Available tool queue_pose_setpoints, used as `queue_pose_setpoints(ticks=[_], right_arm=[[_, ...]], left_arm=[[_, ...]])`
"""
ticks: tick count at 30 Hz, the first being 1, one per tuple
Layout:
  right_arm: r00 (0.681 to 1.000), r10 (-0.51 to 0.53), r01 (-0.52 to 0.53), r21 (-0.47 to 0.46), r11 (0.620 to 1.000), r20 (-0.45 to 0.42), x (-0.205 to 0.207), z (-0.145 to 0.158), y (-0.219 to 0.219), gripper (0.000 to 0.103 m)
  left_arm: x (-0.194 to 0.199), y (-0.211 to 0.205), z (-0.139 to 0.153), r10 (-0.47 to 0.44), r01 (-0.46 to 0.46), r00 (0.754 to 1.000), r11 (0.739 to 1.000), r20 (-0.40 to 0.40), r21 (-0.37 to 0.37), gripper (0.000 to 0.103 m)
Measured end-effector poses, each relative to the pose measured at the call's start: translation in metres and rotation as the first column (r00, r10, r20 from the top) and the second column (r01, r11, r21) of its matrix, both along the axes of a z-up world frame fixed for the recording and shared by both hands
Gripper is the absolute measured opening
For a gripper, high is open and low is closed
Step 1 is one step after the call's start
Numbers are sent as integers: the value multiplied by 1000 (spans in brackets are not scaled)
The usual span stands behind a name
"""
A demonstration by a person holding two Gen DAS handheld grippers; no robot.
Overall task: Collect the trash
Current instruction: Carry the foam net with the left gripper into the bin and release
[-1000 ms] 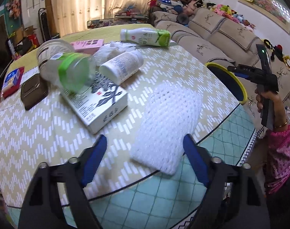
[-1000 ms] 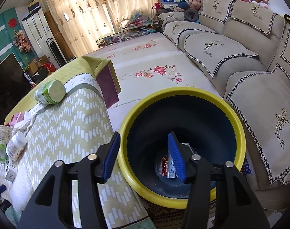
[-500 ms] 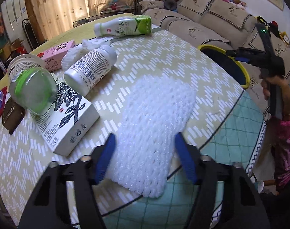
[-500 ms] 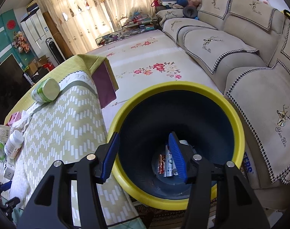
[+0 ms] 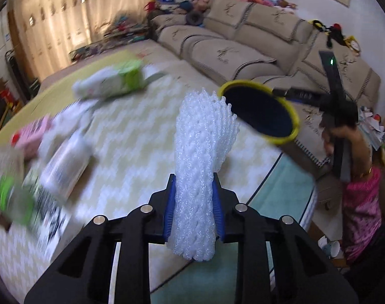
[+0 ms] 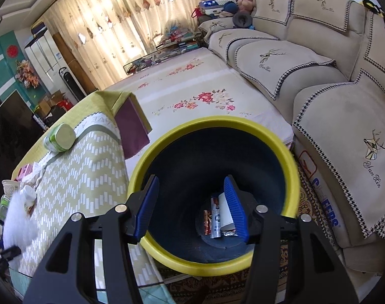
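Observation:
My left gripper (image 5: 193,209) is shut on a white foam net sleeve (image 5: 200,152), squeezed upright between the blue pads and lifted off the table. It also shows in the right wrist view (image 6: 19,221) at the far left. The yellow-rimmed dark bin (image 5: 262,112) stands beyond the table's right edge. My right gripper (image 6: 192,205) is open and empty, right over the bin (image 6: 291,167), which holds a few wrappers (image 6: 219,217) at its bottom.
On the table (image 5: 131,136) lie a green-capped bottle (image 5: 111,81), a white bottle (image 5: 65,162), a pink box (image 5: 31,134), a clear cup with green lid (image 5: 8,192) and a printed box (image 5: 49,219). A sofa (image 6: 319,76) stands behind the bin.
My left gripper closed on the foam sleeve and lifted it off the table, bunching it upright. The right gripper stayed open over the bin, shifting slightly.

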State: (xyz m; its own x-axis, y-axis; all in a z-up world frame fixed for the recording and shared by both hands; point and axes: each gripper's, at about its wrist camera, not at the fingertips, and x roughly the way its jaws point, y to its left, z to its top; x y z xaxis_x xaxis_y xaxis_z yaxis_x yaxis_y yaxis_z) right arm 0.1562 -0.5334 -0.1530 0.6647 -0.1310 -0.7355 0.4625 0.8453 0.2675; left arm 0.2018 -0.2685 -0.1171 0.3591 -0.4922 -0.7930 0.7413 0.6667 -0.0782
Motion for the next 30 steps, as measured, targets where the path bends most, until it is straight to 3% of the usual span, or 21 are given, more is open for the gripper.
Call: queue_pose_setpoints(ticks=[4, 9, 15, 20, 22, 23, 30], right_arm=[[999, -38, 38, -2, 999, 3, -19, 0, -14, 52], [995, -103, 103, -22, 994, -15, -42, -4, -33, 53], [988, -153, 152, -14, 988, -29, -60, -10, -49, 54], [986, -162, 162, -9, 987, -31, -61, -13, -54, 55], [986, -163, 163, -9, 987, -30, -64, -13, -56, 55], [986, -164, 164, -8, 986, -29, -65, -13, -56, 55], [987, -159, 158, -16, 987, -25, -67, -8, -50, 56]], left_arm=[[9, -55, 6, -75, 75, 997, 997, 16, -14, 27], [22, -123, -1, -149, 148, 988, 989, -40, -29, 27], [39, -190, -14, -180, 179, 982, 984, -60, -22, 29], [54, -231, -30, -162, 162, 984, 987, -70, 6, 44], [59, -240, -34, -150, 151, 986, 988, -72, 15, 60], [61, -244, -37, -142, 144, 987, 989, -73, 16, 63], [58, -227, -24, -115, 113, 992, 993, -56, -27, 84]])
